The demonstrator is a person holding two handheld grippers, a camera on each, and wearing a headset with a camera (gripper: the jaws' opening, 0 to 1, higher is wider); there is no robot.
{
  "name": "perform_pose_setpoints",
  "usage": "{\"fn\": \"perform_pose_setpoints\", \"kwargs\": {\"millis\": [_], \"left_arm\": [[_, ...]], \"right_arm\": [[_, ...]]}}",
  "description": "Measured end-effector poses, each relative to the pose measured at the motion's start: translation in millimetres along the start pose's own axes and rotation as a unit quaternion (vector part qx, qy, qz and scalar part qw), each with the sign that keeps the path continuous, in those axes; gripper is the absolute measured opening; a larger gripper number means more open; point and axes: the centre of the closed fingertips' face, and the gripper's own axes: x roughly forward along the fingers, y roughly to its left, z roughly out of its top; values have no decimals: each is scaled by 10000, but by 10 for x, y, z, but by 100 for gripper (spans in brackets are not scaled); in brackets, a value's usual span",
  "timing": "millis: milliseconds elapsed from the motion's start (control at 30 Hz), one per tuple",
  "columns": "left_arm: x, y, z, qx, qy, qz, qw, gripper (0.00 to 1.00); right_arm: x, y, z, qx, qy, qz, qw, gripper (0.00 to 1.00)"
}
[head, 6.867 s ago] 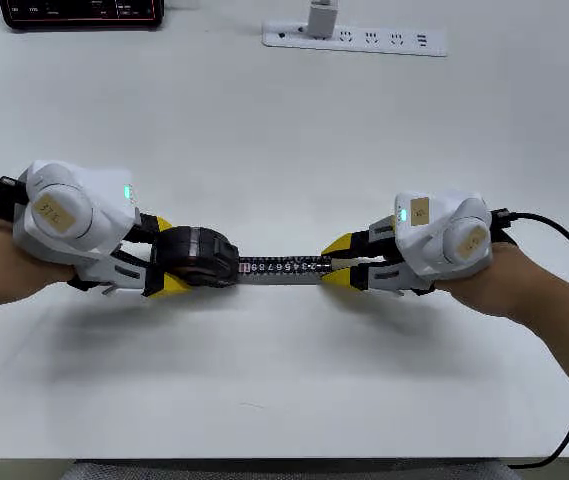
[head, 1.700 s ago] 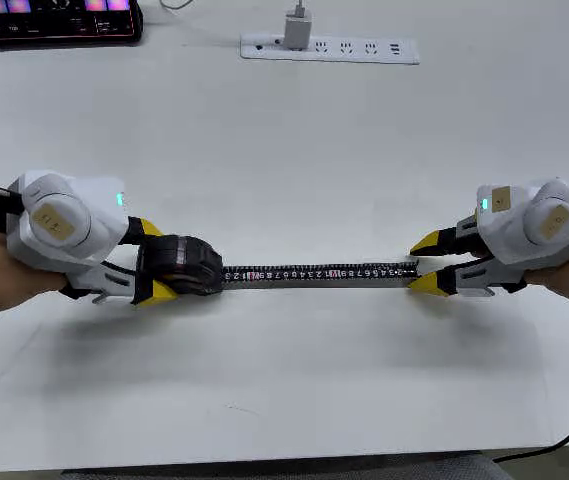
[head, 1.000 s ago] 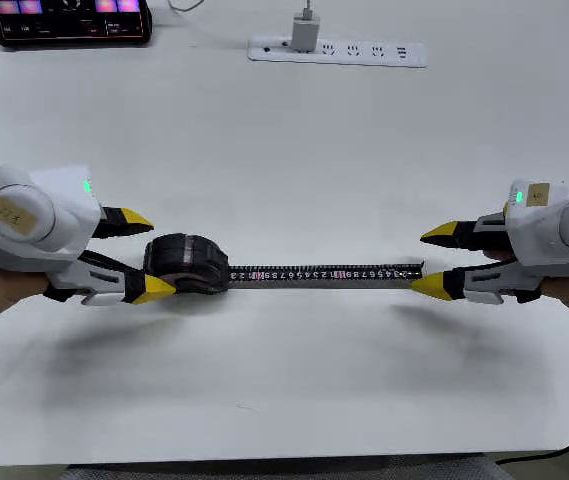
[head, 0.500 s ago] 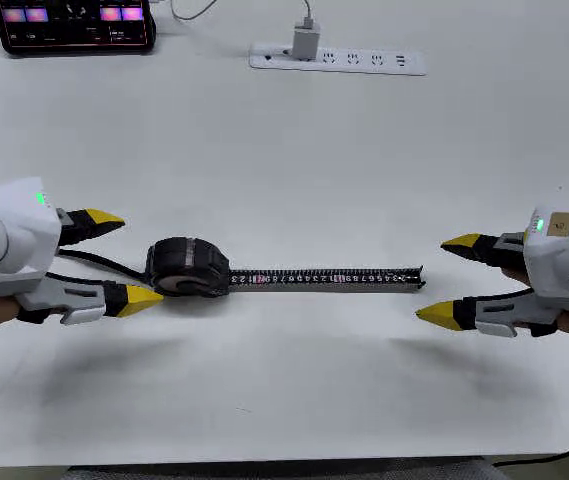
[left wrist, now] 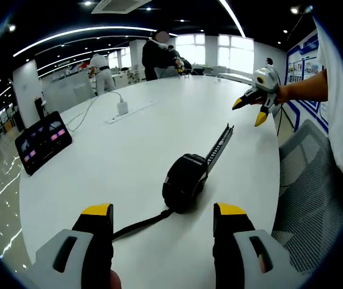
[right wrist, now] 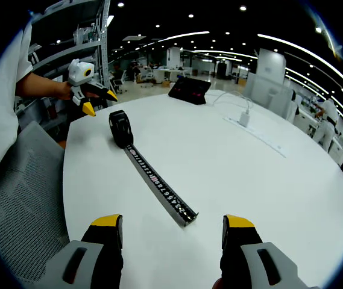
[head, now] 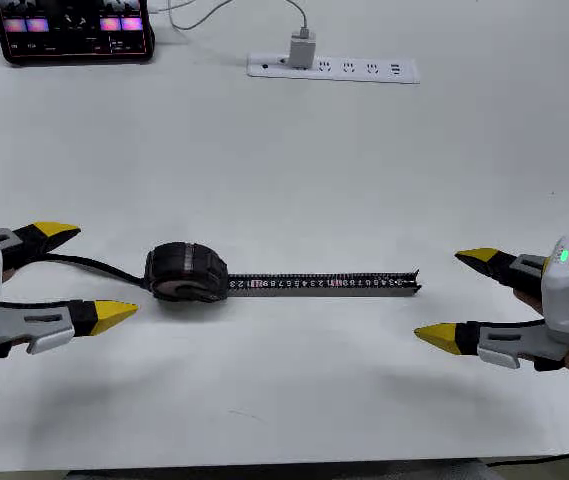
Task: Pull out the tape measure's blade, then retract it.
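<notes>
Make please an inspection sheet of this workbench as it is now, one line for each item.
Surface: white table, flat, no spill seen.
Job's things: tape measure lies on it, blade pulled out, not retracted.
Clutter: power strip with charger; lit tablet, at far edge.
Grippers: left gripper and right gripper both open, holding nothing, apart from the tape measure.
Cables: white cable from charger; black strap on the tape measure.
Surroundings: mesh chair, people standing beyond the table.

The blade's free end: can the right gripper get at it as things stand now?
Probably yes. The right gripper is open and faces the blade's free end, nothing standing between them on the table.
</notes>
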Motion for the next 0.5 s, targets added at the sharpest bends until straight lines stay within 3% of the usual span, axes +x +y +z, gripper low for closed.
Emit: {"fn": "perform_pose_setpoints", "kwargs": {"millis": [333,500], "left_arm": [[-125,-103,-78,-303,-145,174,9993,69],[-165,-188,-174,-565,-174,131,9982,73]], "right_arm": [[-59,124,-52,257,-147,-184,9994,70],[-78,170,-78,374,-199,-188,9989,75]]}}
